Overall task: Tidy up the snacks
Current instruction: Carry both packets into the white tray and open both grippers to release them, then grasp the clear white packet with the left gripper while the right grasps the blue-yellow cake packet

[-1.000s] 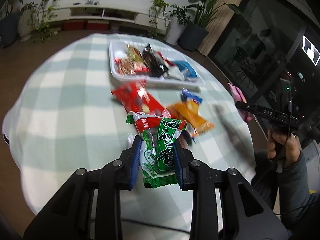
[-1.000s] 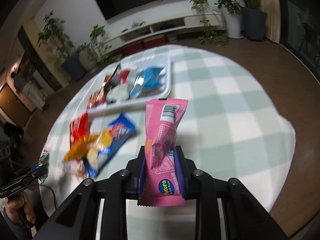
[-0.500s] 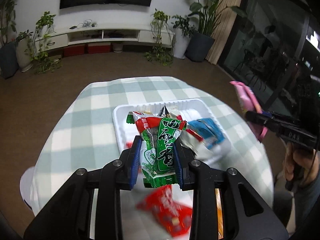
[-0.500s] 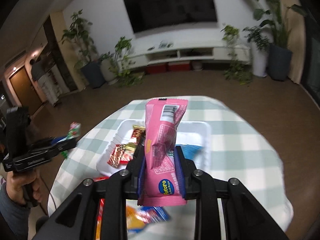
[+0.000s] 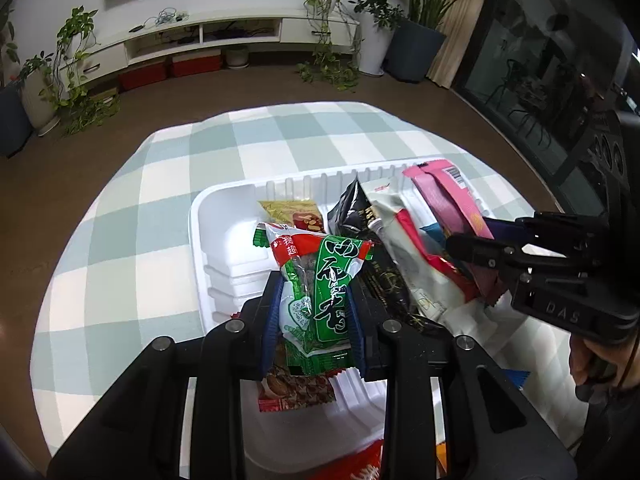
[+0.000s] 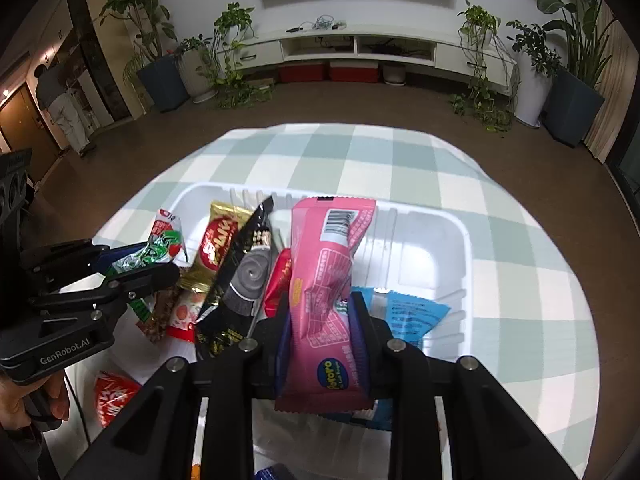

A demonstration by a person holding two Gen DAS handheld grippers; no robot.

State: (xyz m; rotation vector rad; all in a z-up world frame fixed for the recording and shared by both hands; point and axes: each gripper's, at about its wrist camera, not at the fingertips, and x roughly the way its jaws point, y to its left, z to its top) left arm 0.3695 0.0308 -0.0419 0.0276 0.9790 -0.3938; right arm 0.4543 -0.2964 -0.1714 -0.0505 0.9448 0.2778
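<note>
Both grippers hang over a white tray (image 5: 224, 216) on a table with a green-and-white checked cloth (image 5: 132, 216).

Left wrist view: the left gripper (image 5: 316, 308) has its fingers closed on a green-and-red snack packet (image 5: 320, 292), which stands upright between the blue pads above the tray's near-left part. Below it lies a red packet printed with nuts (image 5: 296, 388). Farther in the tray sit a gold packet (image 5: 296, 216), a black packet (image 5: 352, 216) and a white-and-red packet (image 5: 408, 264). At right, the right gripper (image 5: 476, 248) shows from the side, its pink packet (image 5: 448, 196) tilted over the tray's far-right part. This view alone shows the bare left end of the tray.

Right wrist view: the right gripper (image 6: 320, 316) is clamped on the pink packet (image 6: 324, 280), barcode end up, over the tray (image 6: 444, 236). This view alone shows a blue packet (image 6: 412, 312) lying flat in the tray's near-right part and the bare far-right corner. The left gripper (image 6: 136, 268) enters at left, clamped on the green-and-red snack packet (image 6: 164, 244). A red packet (image 6: 112, 396) lies near-left, seemingly outside the tray.
</note>
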